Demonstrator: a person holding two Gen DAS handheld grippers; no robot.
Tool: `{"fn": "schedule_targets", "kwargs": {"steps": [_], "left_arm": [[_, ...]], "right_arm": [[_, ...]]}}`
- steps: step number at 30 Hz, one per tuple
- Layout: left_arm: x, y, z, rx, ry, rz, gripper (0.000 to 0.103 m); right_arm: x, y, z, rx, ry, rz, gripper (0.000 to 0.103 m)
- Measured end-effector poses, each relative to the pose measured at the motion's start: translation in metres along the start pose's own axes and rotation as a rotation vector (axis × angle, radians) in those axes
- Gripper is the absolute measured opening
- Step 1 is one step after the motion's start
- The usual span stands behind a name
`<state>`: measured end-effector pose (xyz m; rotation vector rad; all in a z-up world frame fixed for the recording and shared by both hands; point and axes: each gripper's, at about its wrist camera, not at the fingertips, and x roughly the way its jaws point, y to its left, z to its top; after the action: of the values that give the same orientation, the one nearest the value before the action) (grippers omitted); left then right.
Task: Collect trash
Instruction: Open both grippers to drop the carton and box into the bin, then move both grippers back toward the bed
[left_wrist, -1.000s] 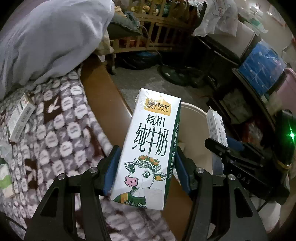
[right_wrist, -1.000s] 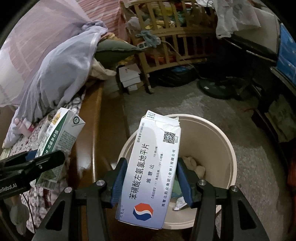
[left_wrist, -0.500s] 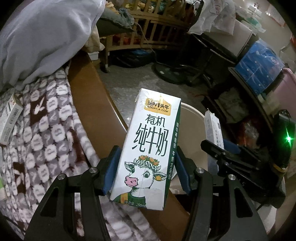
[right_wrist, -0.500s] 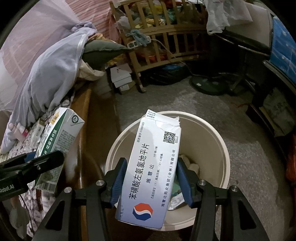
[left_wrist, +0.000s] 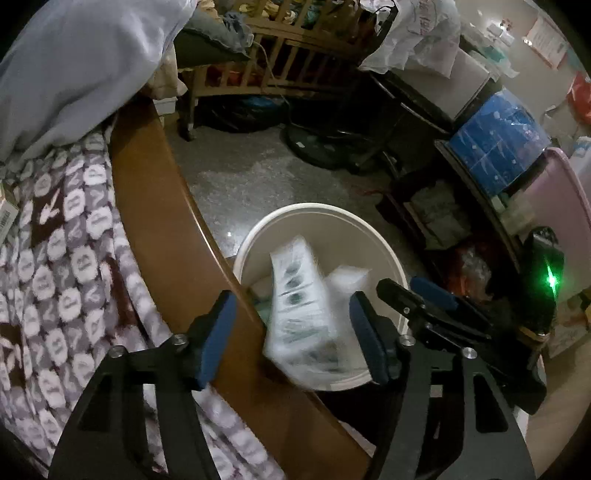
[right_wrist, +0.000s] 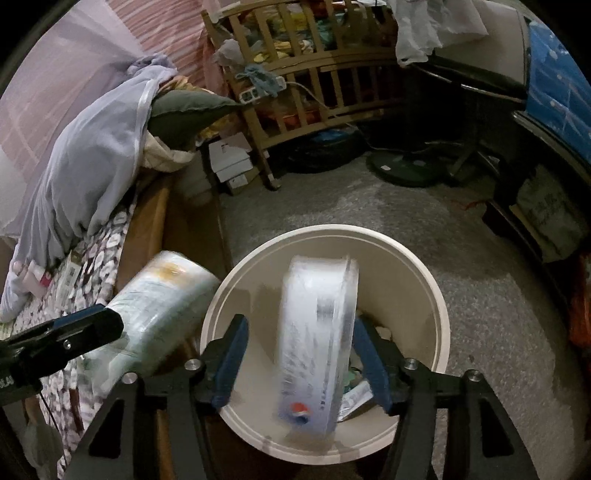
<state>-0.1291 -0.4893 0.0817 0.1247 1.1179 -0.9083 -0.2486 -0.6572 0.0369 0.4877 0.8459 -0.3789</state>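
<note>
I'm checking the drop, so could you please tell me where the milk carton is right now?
In the left wrist view the milk carton is blurred, loose between the open left gripper's pads, over the near edge of the white bin, beside the bed's wooden rail.

Dim room, fisheye-curved dark edges; falling cartons motion-blurred; green lamp (left_wrist: 551, 281) glares.

Right gripper (right_wrist: 299, 354) open above the bin, box loose between its blue pads

The white medicine box (right_wrist: 317, 343), blurred, stands between the pads (right_wrist: 231, 360), with a gap at the left pad; these jaws have just been opening. It lies over the cream bin (right_wrist: 424, 266), which holds scraps at 5 o'clock. At 9 o'clock a blurred milk carton (right_wrist: 159, 306) hangs beside the left gripper's dark finger (right_wrist: 62, 341), over the bed's patterned blanket (right_wrist: 107, 258). A wooden crib (right_wrist: 314, 85) stands at 12 o'clock.
</note>
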Motion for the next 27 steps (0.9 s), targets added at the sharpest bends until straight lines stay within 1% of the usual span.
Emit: {"fn": "schedule_targets", "kwargs": {"steps": [4, 10, 16, 21, 27], "left_arm": [[-0.006, 0.004, -0.002, -0.008, -0.003, 0.021, 0.063], [-0.02, 0.016, -0.01, -0.01, -0.025, 0.099, 0.063], [-0.038, 0.035, -0.021, -0.009, -0.055, 0.178, 0.063], [-0.056, 0.058, -0.032, -0.027, -0.073, 0.241, 0.063], [-0.083, 0.093, -0.05, -0.05, -0.093, 0.316, 0.063]], "right_arm": [[0.0, 0.002, 0.0, -0.004, 0.007, 0.002, 0.062], [0.002, 0.01, -0.004, -0.024, 0.023, 0.016, 0.062], [0.003, 0.027, -0.005, -0.057, 0.032, 0.033, 0.062], [-0.003, 0.054, -0.006, -0.096, 0.027, 0.076, 0.062], [-0.002, 0.103, -0.01, -0.169, 0.036, 0.14, 0.063]]}}
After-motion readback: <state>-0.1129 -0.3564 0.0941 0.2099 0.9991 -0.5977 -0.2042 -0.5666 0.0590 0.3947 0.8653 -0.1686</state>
